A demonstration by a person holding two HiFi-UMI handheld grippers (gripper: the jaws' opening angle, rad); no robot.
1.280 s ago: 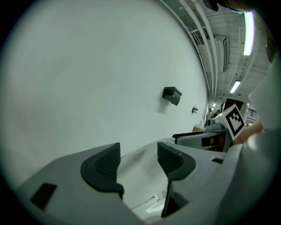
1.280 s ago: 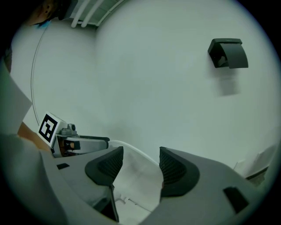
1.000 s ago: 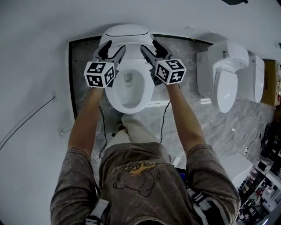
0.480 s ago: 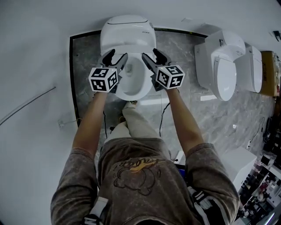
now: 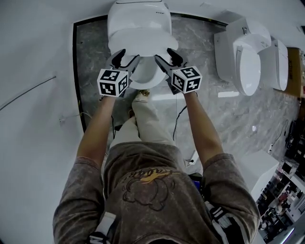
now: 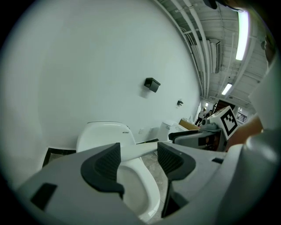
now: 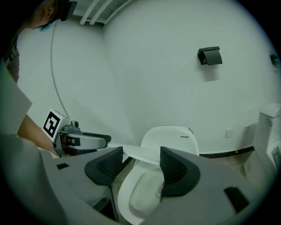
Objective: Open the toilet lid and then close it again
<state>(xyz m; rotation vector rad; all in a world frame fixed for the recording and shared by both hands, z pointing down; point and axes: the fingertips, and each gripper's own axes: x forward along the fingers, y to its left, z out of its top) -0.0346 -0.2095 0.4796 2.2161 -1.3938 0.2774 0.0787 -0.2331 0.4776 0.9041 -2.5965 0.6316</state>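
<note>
The white toilet (image 5: 138,14) stands at the top of the head view. Its lid (image 5: 143,42) hangs partway down, roughly level, and hides most of the bowl (image 5: 145,78). My left gripper (image 5: 125,59) is at the lid's front left edge and my right gripper (image 5: 167,56) at its front right edge. In the left gripper view the thin lid edge (image 6: 137,150) runs between the open jaws of the left gripper (image 6: 138,160). The right gripper (image 7: 140,165) likewise straddles the lid (image 7: 138,154), above the bowl (image 7: 140,193). Neither gripper's pads press on the lid.
Two more white toilets (image 5: 248,57) stand to the right on the grey marble floor. A dark border (image 5: 75,71) frames the floor patch, with a cable (image 5: 28,93) on the white area left. The person's foot (image 5: 142,96) is just before the bowl. A black box (image 7: 209,56) hangs on the wall.
The lid has swung down from upright over the bowl, which was fully open a second ago. Both grippers came back toward the person with its front edge.
</note>
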